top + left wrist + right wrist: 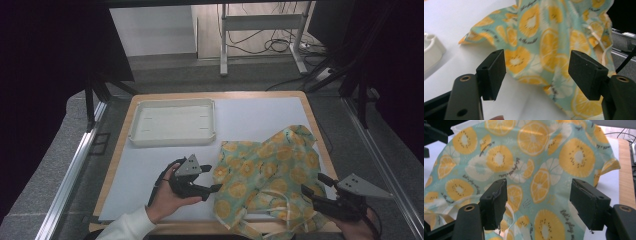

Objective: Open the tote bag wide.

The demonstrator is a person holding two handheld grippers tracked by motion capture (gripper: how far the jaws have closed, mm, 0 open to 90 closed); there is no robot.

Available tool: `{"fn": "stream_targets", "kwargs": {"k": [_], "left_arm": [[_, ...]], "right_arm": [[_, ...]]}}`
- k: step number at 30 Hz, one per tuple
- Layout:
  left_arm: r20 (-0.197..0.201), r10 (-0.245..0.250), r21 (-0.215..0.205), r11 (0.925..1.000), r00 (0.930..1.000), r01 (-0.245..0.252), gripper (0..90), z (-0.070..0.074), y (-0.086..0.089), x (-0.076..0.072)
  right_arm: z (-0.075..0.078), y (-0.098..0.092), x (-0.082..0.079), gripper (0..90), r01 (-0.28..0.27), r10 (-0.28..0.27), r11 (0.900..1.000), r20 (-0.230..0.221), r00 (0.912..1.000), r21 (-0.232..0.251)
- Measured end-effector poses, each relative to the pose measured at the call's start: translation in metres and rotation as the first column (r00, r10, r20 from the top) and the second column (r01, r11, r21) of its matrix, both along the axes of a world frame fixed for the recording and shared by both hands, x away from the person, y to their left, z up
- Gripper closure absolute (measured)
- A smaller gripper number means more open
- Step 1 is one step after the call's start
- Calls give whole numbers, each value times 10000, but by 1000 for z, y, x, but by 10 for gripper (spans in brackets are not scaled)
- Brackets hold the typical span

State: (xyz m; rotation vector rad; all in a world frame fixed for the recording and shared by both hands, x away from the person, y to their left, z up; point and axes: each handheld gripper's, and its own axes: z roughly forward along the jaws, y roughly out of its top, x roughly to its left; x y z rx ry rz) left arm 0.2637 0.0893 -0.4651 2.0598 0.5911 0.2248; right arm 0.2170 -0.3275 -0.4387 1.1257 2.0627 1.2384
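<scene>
A teal cloth printed with orange slices lies crumpled on the right half of the white table mat; it has thin white ties near the front edge. My left gripper is open just left of the cloth's edge, jaws pointing at it. In the left gripper view the cloth lies beyond the open jaws, nothing between them. My right gripper hovers open over the cloth's front right part. The right gripper view has the cloth spread under the wide-apart jaws, not pinched.
A shallow white tray stands empty at the back left of the mat. The wooden table edge runs along the right. Metal rails flank the table. Cables and a stand's legs lie on the floor behind.
</scene>
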Motion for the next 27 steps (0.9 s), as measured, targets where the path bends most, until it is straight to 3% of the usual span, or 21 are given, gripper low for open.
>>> {"fn": "stream_targets", "kwargs": {"k": [6,10,13,15,17,22,23,27], "left_arm": [[-95,-569,106,9983,9983,570,335,-1,-17,-4],[-175,-699,206,9973,9974,703,331,-4,-25,-6],[-178,-815,376,9959,9965,821,323,-7,-34,-7],[-121,-843,478,9952,9964,848,326,-10,-44,-6],[57,-855,722,9938,9963,849,339,-13,-52,-4],[-143,-959,912,9911,9953,968,469,-21,-66,0],[-68,-1065,1214,9869,9943,1066,499,-23,-68,1],[-168,-987,1175,9880,9950,1000,562,-27,-70,2]], "right_arm": [[-9,0,-4,307,12,-16,9998,-218,9998,-218],[-13,0,-3,307,92,-106,9990,-318,9994,-437],[-17,2,0,306,231,-265,9969,-440,9987,-757],[-25,3,4,306,409,-495,9898,-602,9970,-1362],[-31,0,8,305,532,-659,9862,-766,9949,-1569],[-42,-5,15,305,685,-871,9851,-1137,9897,-1579],[-48,-7,17,310,685,-910,9840,-1333,9869,-1644],[-53,-8,19,325,584,-849,9845,-1584,9837,-1653]]}}
